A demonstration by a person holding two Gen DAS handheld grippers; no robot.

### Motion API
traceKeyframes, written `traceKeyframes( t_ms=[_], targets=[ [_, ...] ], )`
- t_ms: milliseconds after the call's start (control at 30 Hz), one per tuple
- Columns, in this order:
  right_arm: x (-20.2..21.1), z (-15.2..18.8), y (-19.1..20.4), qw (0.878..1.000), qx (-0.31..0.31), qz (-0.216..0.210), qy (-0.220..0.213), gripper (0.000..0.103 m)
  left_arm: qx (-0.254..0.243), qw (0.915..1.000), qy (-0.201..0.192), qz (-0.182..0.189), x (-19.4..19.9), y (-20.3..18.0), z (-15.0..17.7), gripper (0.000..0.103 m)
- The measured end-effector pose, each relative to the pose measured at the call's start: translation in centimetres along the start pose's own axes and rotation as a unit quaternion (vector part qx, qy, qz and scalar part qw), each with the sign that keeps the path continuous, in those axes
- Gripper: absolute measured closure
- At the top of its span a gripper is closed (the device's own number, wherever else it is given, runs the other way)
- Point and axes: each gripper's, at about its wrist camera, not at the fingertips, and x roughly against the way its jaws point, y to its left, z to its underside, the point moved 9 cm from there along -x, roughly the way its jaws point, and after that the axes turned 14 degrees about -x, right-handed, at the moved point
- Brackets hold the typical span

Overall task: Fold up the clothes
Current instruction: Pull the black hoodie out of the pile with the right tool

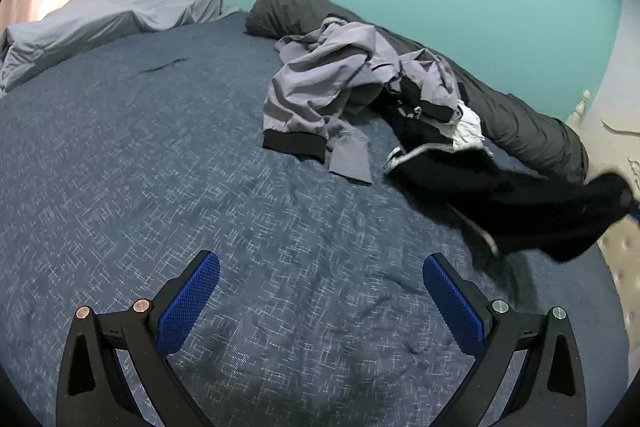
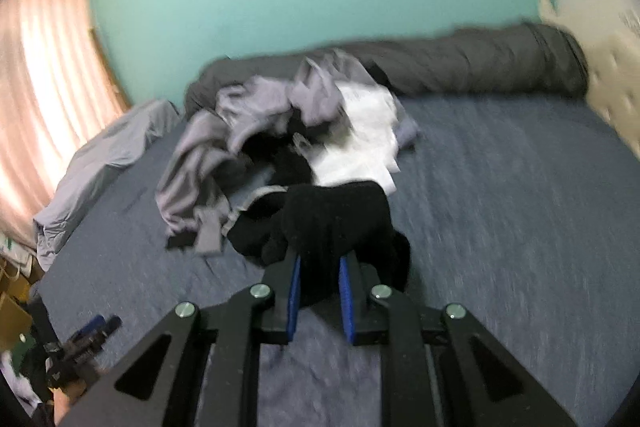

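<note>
Right claw (image 2: 319,269) pinches one black garment (image 2: 336,223); left claw (image 1: 321,279) gapes wide, empty, above one blue bed (image 1: 120,155).

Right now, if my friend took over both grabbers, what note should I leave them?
Right gripper: shut on the black garment, pulling it off the clothes pile.
Left gripper: open and empty, above the blue bedspread.
Clothes: a grey jacket with black cuffs and a white garment lie heaped near the dark bolster by the wall. The black garment trails from that heap toward the right gripper.
Done: nothing looks folded yet.
Left: spread the black garment flat on the bare bedspread, fold it, then likely do the grey and white ones.
</note>
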Motion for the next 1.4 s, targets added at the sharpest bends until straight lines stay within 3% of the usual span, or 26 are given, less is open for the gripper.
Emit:
traceKeyframes(
  t_ms=[233, 333, 400, 467, 600, 700, 833, 967, 1300, 1367, 1400],
  targets=[
    [-3.7, 2.5, -7.6, 0.994, -0.068, 0.075, 0.05, 0.083, -0.01, 0.9999, -0.002, 0.008, -1.2, -0.5, 0.5, 0.0],
    [-3.7, 2.6, -9.5, 0.99, -0.068, 0.117, 0.044, 0.077, -0.005, 0.9999, 0.005, 0.014, -2.0, -0.5, 0.6, 0.0],
    [-3.0, 2.3, -9.7, 0.987, -0.047, 0.152, 0.019, 0.07, -0.011, 0.9998, 0.006, 0.013, -2.4, -0.7, 0.5, 0.0],
    [-1.9, 1.9, -9.6, 0.982, -0.026, 0.186, -0.015, 0.07, -0.015, 0.9998, 0.007, 0.013, -2.8, -0.8, 0.4, 0.0],
    [-1.0, 2.4, -7.2, 0.986, 0.006, 0.162, -0.041, 0.066, -0.01, 0.9997, 0.012, 0.019, -3.4, -0.8, 0.5, 0.0],
    [-3.2, 4.7, -3.7, 0.994, 0.047, 0.099, 0.004, 0.05, -0.017, 0.9997, 0.014, 0.015, -3.6, -0.9, 0.6, 0.0],
    [-7.7, 9.4, 0.1, 0.99, 0.099, 0.064, 0.073, 0.042, -0.013, 0.9997, 0.017, 0.008, -3.7, -0.5, 0.8, 0.0],
    [-12.3, 11.5, 0.9, 0.986, 0.105, 0.083, 0.102, 0.04, -0.015, 0.9996, 0.022, 0.005, -3.8, 0.0, 1.1, 0.0],
    [-19.1, 10.9, -2.2, 0.971, 0.115, 0.177, 0.11, 0.035, -0.006, 0.9992, 0.039, 0.01, -4.9, 0.7, 1.6, 0.0],
    [-19.6, 10.5, -2.8, 0.972, 0.11, 0.178, 0.11, 0.042, -0.006, 0.9992, 0.038, 0.008, -5.0, 0.9, 1.5, 0.0],
    [-19.5, 10.2, -3.1, 0.972, 0.106, 0.179, 0.107, 0.055, -0.006, 0.9992, 0.038, 0.007, -5.0, 0.9, 1.5, 0.0]
  ],
)
